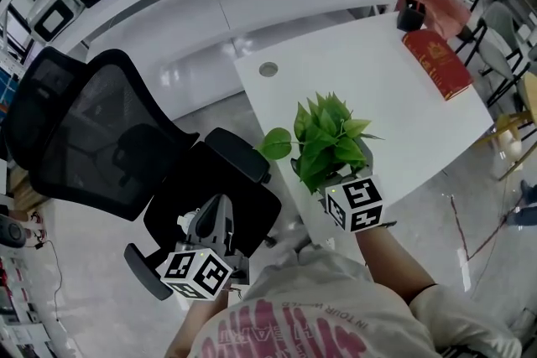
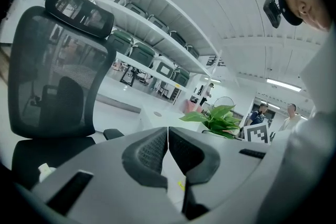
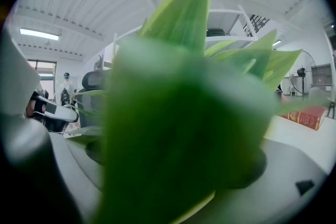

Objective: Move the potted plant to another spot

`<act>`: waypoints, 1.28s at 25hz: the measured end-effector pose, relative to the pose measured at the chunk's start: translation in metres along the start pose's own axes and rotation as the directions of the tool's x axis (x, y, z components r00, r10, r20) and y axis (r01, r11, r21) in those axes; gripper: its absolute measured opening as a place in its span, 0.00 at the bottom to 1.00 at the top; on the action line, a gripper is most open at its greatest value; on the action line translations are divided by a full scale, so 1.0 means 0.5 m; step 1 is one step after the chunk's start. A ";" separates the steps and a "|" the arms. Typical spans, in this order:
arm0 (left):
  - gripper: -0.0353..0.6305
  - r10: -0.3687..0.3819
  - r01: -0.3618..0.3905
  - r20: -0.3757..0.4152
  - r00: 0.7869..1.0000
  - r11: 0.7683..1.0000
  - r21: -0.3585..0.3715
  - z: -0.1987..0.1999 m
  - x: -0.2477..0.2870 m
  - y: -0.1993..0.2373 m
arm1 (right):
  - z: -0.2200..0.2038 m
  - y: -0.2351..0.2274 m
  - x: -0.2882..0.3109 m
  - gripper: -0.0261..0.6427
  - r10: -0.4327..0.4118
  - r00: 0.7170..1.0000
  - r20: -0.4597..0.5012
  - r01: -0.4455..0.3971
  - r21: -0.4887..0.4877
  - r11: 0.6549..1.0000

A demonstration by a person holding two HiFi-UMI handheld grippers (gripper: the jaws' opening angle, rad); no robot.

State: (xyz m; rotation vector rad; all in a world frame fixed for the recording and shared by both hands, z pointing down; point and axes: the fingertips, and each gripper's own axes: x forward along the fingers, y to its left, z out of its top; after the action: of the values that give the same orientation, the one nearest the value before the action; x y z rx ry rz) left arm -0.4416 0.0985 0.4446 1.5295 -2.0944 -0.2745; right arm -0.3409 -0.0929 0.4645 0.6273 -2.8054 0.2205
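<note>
your right gripper [image 1: 337, 179] has the potted plant [image 1: 323, 134] between its jaws. in the right gripper view the two dark pads stand wide apart on either side of it, and blurred green leaves fill nearly the whole view. the plant sits at the near edge of the white table [image 1: 386, 88], on the corner closest to you, with one leaf reaching out past the table's edge. leaves hide the pot, so you cannot tell whether it rests on the table or hangs just clear of it.

your left gripper [image 1: 210, 218] is off the table, beside its near corner and above the seat of the black office chair [image 1: 92, 138]. its jaws are pressed together with nothing between them.

a red book [image 1: 436, 63] lies on the table's far right side, well apart from the plant.
</note>
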 end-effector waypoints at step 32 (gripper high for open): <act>0.09 -0.258 0.258 -0.004 0.966 0.964 0.061 0.087 0.044 -0.112 | 0.158 -0.035 -0.185 0.89 -0.237 0.960 0.150 0.232 0.050 0.971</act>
State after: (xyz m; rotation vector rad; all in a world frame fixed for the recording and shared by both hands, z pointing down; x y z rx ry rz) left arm -0.4231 0.0528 0.3893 1.8417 -1.9205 -0.3102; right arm -0.2697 -0.0881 0.3645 1.0179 -2.8436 0.1776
